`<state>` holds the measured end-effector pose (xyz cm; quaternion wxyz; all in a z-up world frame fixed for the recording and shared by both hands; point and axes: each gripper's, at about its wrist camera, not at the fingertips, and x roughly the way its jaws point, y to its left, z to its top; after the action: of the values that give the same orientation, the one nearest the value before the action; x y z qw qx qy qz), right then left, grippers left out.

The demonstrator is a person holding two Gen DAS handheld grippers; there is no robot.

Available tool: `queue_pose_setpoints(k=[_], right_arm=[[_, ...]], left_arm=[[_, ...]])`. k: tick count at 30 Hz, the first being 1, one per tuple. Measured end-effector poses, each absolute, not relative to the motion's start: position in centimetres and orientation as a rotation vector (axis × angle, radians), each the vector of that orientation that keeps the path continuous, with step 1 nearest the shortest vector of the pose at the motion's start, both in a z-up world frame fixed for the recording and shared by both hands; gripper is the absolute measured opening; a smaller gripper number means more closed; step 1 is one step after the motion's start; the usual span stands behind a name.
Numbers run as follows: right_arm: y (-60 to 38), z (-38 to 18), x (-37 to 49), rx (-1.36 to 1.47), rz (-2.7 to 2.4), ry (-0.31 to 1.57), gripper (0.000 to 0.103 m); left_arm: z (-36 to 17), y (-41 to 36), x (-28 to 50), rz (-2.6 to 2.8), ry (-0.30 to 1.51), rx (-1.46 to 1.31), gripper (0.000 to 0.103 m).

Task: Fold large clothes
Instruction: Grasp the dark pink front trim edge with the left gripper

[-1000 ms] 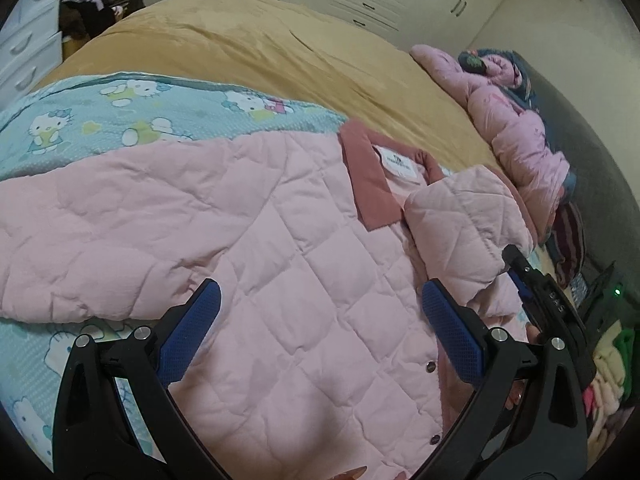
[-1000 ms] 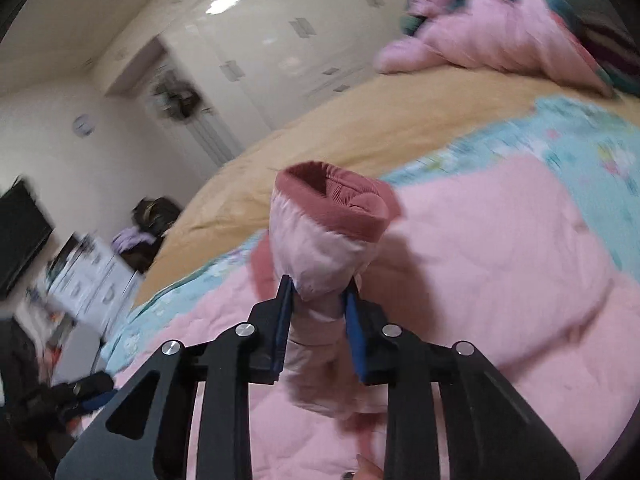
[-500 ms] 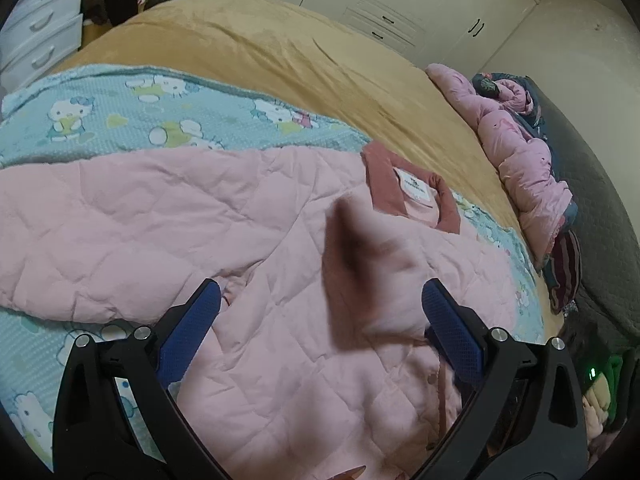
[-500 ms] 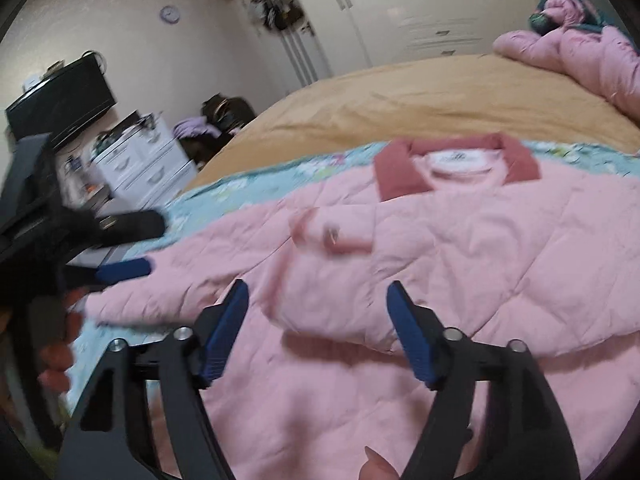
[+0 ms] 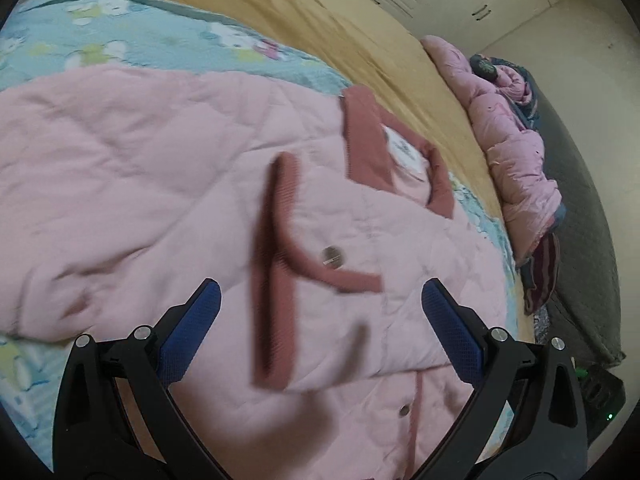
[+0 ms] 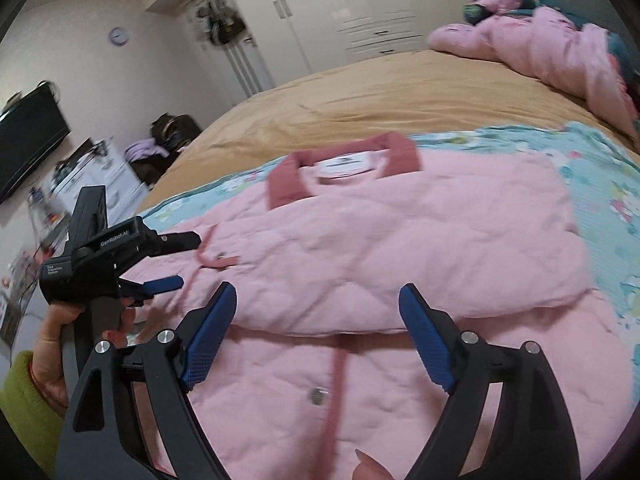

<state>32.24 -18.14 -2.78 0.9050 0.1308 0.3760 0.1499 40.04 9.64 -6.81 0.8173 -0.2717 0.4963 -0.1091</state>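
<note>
With right tool (image 6: 316,334) opening wide and empty, left tool (image 5: 320,336) likewise spread and empty: pink jacket (image 6: 420,248) flat on bed (image 6: 400,92) just ahead, right sleeve folded across chest, cuff (image 5: 276,268) nearest left tool.

Your right gripper (image 6: 316,336) is opening, nothing between its fingers, with clear air above the pink quilted jacket (image 6: 400,248). Your left gripper (image 6: 176,260) crowds the sleeve cuff (image 6: 212,256). The tan bedspread (image 6: 380,92) beyond lies free up to the pink bundle (image 6: 560,44).
</note>
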Motion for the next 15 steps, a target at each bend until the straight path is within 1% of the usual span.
queue_pose_setpoints(k=[1, 2, 3, 4, 5, 6, 7, 9, 11, 15], right_arm=[[-18.9, -2.9, 32.2, 0.275, 0.296, 0.780, 0.083], [-19.4, -3.0, 32.2, 0.276, 0.287, 0.782, 0.083], [-19.9, -3.1, 32.3, 0.275, 0.276, 0.785, 0.083], [-20.4, -3.2, 32.3, 0.273, 0.258, 0.789, 0.083], [-20.7, -3.3, 32.3, 0.274, 0.250, 0.792, 0.083], [-21.0, -3.4, 32.3, 0.277, 0.246, 0.795, 0.083], [-21.3, -3.4, 32.2, 0.281, 0.238, 0.796, 0.083], [-21.9, -3.5, 32.2, 0.281, 0.230, 0.797, 0.083], [-22.6, -3.3, 32.1, 0.277, 0.223, 0.792, 0.083], [-25.2, -2.1, 32.5, 0.317, 0.173, 0.753, 0.083]], left_arm=[[-6.7, 8.9, 40.4, -0.239, 1.047, -0.550, 0.089], [-6.7, 8.3, 40.6, -0.240, 1.044, -0.527, 0.078], [-6.8, 7.8, 40.8, -0.236, 1.048, -0.511, 0.066], [-6.9, 7.3, 40.9, -0.218, 1.053, -0.487, 0.060], [-7.1, 7.0, 41.0, -0.201, 1.053, -0.459, 0.038], [-7.2, 6.9, 41.1, -0.185, 1.052, -0.436, 0.012], [-7.3, 7.0, 41.1, -0.172, 1.045, -0.420, 0.004], [-6.6, 7.5, 40.7, -0.205, 1.018, -0.449, 0.003], [-4.7, 8.0, 40.0, -0.243, 0.959, -0.463, 0.002], [1.0, 8.3, 38.3, -0.333, 0.811, -0.470, 0.002]])
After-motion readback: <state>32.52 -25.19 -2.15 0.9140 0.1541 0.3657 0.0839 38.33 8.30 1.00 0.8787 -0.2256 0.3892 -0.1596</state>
